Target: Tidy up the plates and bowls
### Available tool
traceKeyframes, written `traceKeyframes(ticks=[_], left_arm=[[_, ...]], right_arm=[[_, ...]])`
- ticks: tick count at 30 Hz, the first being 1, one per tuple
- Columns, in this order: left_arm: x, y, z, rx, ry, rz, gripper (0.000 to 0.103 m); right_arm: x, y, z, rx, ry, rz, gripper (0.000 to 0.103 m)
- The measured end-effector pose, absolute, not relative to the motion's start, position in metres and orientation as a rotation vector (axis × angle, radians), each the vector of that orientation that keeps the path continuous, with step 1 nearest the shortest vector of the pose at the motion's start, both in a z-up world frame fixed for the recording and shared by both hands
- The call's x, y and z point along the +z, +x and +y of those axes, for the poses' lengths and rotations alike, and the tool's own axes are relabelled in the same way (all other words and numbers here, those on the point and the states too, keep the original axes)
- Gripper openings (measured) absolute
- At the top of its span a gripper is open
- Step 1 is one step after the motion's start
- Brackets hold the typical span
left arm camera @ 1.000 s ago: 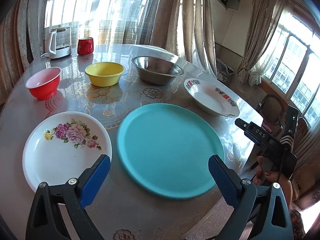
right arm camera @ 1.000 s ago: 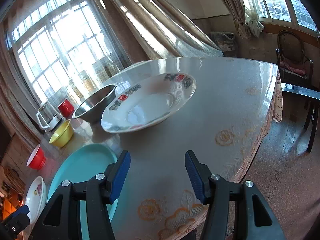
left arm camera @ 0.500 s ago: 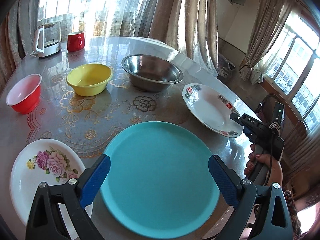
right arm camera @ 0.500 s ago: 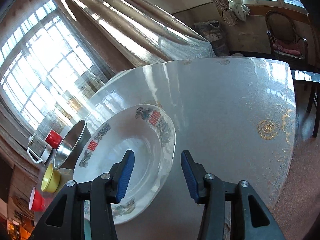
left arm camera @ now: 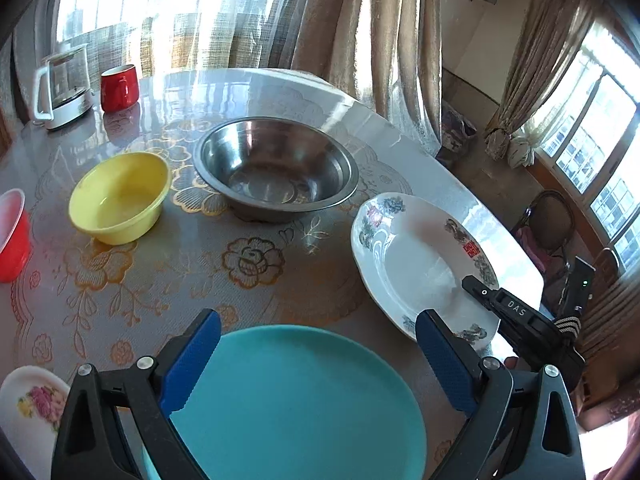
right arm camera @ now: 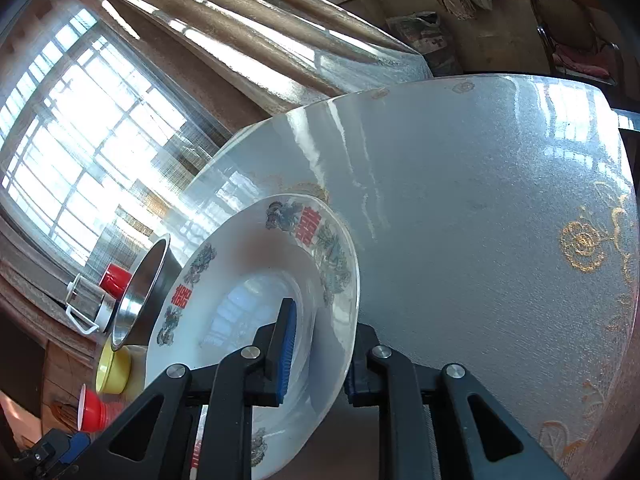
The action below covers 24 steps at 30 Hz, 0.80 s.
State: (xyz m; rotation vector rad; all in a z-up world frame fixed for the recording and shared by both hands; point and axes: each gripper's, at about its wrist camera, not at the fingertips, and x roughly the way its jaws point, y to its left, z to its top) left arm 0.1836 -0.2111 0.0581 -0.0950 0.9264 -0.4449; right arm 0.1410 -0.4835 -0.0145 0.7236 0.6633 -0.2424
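A white deep plate with red and grey rim prints [left arm camera: 416, 264] lies at the table's right edge. My right gripper [right arm camera: 320, 348] straddles its near rim [right arm camera: 332, 344], one finger inside the plate and one under it; whether the pads press the rim is unclear. The right gripper also shows in the left wrist view [left arm camera: 480, 294]. My left gripper [left arm camera: 316, 364] is open and empty above the far edge of a large teal plate [left arm camera: 304, 408]. A steel bowl [left arm camera: 276, 168], a yellow bowl [left arm camera: 120, 196], a red bowl [left arm camera: 12, 236] and a white floral plate [left arm camera: 28, 408] stand around.
A glass kettle [left arm camera: 64, 84] and a red mug [left arm camera: 119, 87] stand at the far left of the round table [left arm camera: 248, 264]. Curtains and windows lie behind. A chair [left arm camera: 548, 228] stands off the table's right side.
My right gripper has moved forward from the table edge onto the printed plate's rim and narrowed around it. My left gripper has moved forward and right over the teal plate.
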Motion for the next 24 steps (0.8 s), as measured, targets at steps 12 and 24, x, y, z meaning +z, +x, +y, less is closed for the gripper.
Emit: traceKeyframes(ticks=[12, 24], left_arm=[[0.019, 0.234, -0.274, -0.477, -0.034, 1.063, 0.085], [0.013, 0.244, -0.293, -0.513, 0.021, 1.115, 0.037]], right_arm=[[-0.011, 0.147, -0.479, -0.278, 0.658, 0.692, 0.017], [-0.01, 0.148, -0.477, -0.285, 0.642, 0.7, 0.018]])
